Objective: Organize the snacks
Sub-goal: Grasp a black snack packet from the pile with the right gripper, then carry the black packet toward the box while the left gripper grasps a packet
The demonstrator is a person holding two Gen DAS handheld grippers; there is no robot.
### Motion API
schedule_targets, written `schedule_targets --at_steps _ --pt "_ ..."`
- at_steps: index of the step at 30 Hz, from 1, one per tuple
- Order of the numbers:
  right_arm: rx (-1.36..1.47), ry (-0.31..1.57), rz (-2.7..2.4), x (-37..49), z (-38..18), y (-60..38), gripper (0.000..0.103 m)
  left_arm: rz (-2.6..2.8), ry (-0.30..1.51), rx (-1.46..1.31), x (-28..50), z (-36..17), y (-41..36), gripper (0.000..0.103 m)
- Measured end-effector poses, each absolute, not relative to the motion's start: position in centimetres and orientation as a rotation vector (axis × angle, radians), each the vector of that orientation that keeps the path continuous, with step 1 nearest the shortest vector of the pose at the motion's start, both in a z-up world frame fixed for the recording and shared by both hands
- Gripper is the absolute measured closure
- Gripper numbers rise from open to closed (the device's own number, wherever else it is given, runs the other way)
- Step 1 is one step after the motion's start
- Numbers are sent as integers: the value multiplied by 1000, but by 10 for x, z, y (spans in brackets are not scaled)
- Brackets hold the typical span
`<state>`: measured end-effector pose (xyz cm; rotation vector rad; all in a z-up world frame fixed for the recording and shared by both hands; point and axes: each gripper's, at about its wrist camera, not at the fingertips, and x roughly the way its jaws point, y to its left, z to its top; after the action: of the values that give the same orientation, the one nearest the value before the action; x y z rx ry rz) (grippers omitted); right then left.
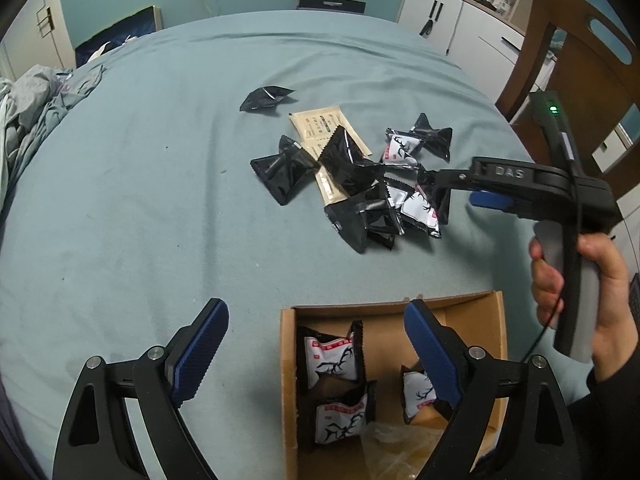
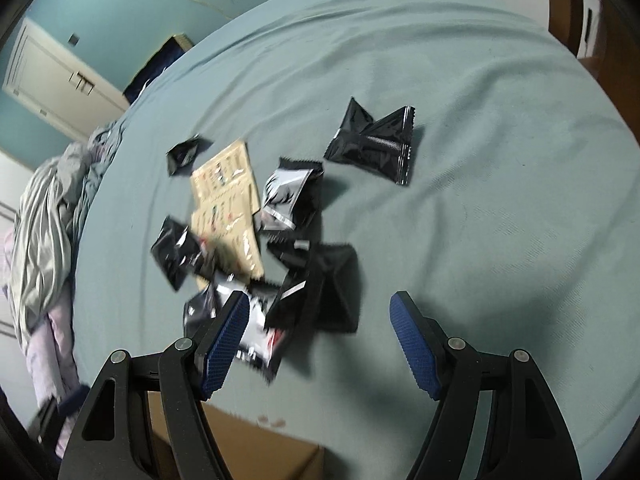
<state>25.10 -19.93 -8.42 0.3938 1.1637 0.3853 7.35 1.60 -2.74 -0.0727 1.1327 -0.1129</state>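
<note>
Left tool (image 1: pixel 316 344): spread wide, empty, above the open brown cardboard box (image 1: pixel 472 300), just past dropping height.
Right tool (image 2: pixel 320 336): agape, empty, over the black foil snack packets (image 2: pixel 332 292) beyond the box, lining up a pick.

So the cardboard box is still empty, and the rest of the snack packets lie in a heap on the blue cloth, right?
Not quite. The cardboard box is not empty: the left wrist view shows three deer-print packets already inside it. The rest is right: the other snack packets lie in a heap on the blue cloth.
</note>
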Motion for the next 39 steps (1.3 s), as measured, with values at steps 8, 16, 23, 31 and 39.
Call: schedule_targets --at_steps 8,16,23,31,39 --pt "321 1182 314 263 -103 -183 36 -122 1141 -55 75 -32 11 12" --pt "400 1151 379 251 -84 -193 68 -112 1115 -33 73 -30 6 12" --pt "477 1044 417 202 -36 -219 68 -72 1063 32 70 -27 3 12" --pt "529 922 461 124 2 -260 68 -14 980 123 73 -19 0 12" --pt "609 965 416 78 -16 -296 67 -57 986 145 84 -22 -7 12"
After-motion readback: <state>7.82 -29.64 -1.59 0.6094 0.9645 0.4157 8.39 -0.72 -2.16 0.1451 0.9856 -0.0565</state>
